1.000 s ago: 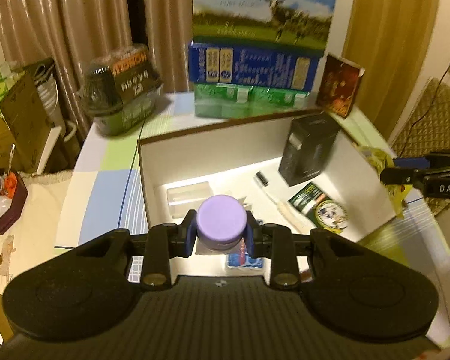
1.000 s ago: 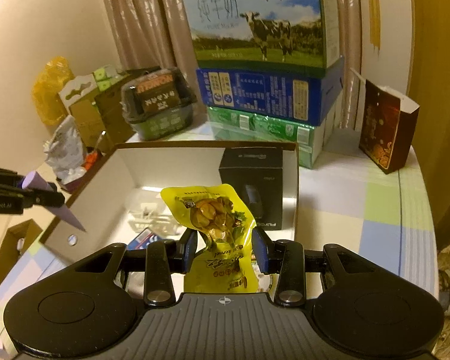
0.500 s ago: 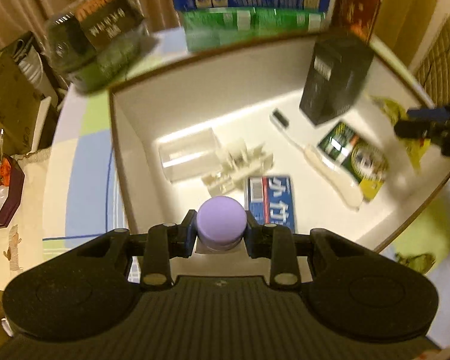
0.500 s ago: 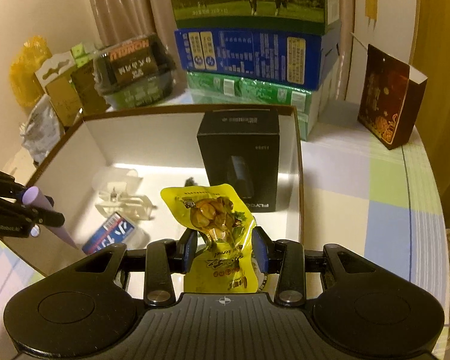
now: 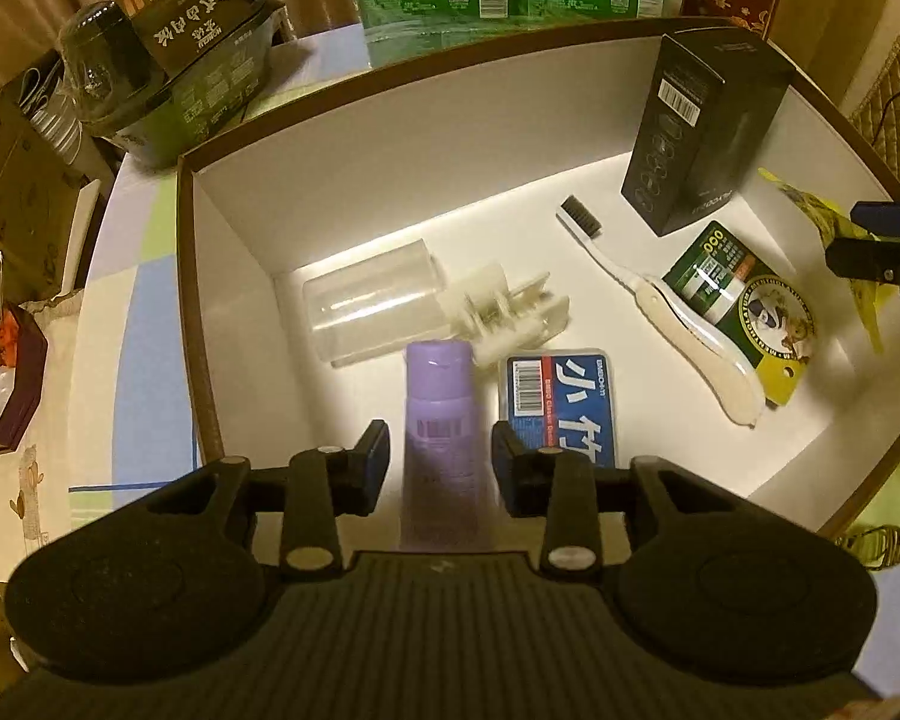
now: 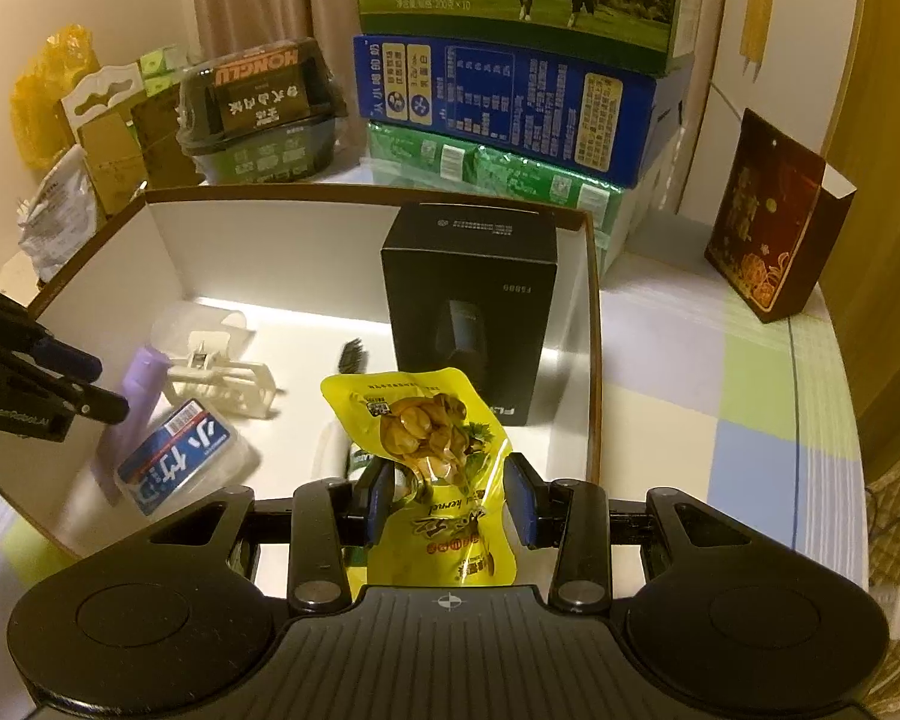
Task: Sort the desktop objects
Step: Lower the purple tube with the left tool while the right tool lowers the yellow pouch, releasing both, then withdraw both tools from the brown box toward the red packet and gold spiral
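dim warm yellow light, fisheye bending at edges, slight motion blur.

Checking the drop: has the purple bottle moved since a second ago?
Yes. The purple bottle has come down into the white box beside the blue pack, free between the left gripper's opening jaws.

Both wrist-mounted, close above the white-lined box. Left view peering steeply down into it from the near-left side; right view tilted down less steeply over the right rim. Shared: box interior, black carton, stacked cartons behind.
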A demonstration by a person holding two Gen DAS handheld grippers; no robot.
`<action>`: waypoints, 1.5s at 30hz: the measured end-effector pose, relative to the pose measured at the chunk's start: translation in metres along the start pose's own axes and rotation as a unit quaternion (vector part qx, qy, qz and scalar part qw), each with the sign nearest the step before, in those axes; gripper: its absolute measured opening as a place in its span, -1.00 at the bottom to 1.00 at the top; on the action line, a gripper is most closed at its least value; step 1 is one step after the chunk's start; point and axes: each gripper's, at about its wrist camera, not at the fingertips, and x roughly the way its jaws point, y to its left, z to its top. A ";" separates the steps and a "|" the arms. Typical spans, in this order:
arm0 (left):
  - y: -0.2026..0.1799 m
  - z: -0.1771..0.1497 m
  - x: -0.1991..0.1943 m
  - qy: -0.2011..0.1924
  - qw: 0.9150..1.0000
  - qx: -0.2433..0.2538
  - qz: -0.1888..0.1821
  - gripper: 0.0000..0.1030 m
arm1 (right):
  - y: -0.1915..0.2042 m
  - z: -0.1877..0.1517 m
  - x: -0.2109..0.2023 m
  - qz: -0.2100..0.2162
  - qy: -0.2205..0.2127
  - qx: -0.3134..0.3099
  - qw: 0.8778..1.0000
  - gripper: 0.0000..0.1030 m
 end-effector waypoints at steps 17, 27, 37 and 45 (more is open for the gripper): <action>0.006 0.002 -0.015 -0.039 0.999 -0.019 0.006 0.13 | 0.009 0.004 0.008 -0.013 -0.030 -0.016 0.999 0.35; 0.002 -0.007 -0.027 -0.054 0.998 -0.033 -0.004 0.59 | 0.010 -0.001 -0.009 0.019 -0.034 -0.007 0.999 0.87; 0.000 -0.014 -0.047 -0.060 0.997 -0.054 -0.011 0.82 | 0.012 -0.006 -0.024 0.035 -0.009 0.009 0.999 0.96; -0.007 -0.017 -0.065 -0.066 0.995 -0.070 -0.008 0.85 | 0.022 -0.005 -0.040 0.046 -0.009 0.009 0.999 0.96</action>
